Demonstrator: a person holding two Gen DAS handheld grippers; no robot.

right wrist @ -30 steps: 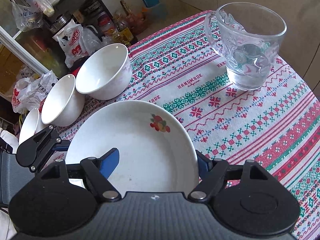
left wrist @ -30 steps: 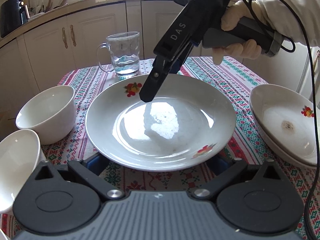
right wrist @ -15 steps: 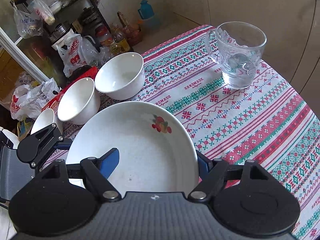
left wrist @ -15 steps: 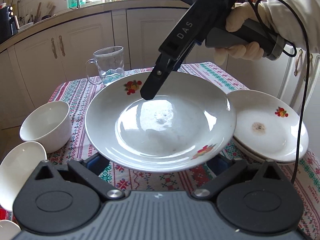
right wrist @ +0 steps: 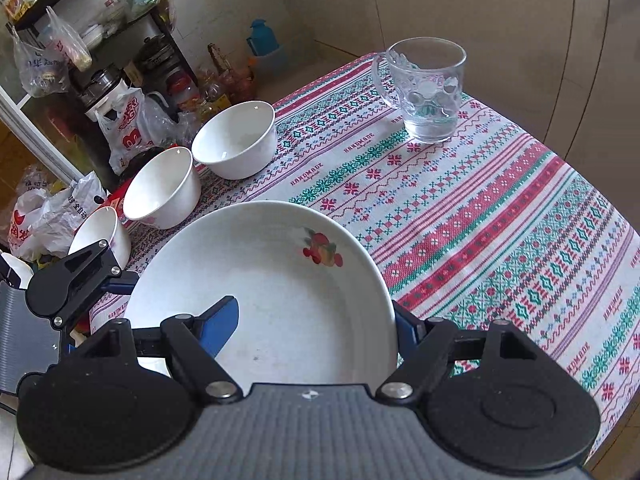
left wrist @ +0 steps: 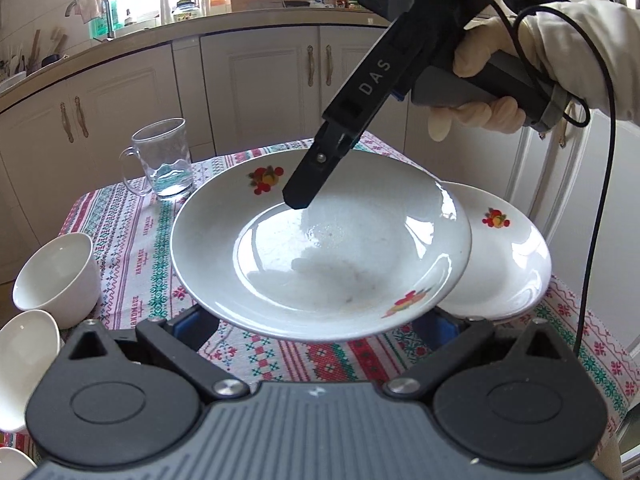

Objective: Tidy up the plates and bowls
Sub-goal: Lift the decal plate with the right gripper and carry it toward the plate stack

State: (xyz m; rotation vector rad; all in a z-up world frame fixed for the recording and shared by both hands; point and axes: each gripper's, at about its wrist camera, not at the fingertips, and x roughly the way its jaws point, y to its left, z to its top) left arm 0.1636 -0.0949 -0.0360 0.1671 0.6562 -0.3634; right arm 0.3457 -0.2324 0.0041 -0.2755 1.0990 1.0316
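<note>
You hold the white fruit-print ceramic plate [left wrist: 320, 256] lifted above the patterned tablecloth [left wrist: 132, 240], your left gripper [left wrist: 316, 322] clamping its near rim and your right gripper [right wrist: 316, 320] pinching its far rim. This looks like the stacking step: next, carry it right over the matching plate stack [left wrist: 504, 256] and lower it level. The white bowls [right wrist: 236, 140] wait beyond.

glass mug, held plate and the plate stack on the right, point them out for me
glass mug [right wrist: 428, 92], right wrist view, on its clear side wall.
held plate [left wrist: 320, 252], left wrist view, on its shiny centre well.
plate stack [left wrist: 504, 264], left wrist view, on the bare top plate.
</note>
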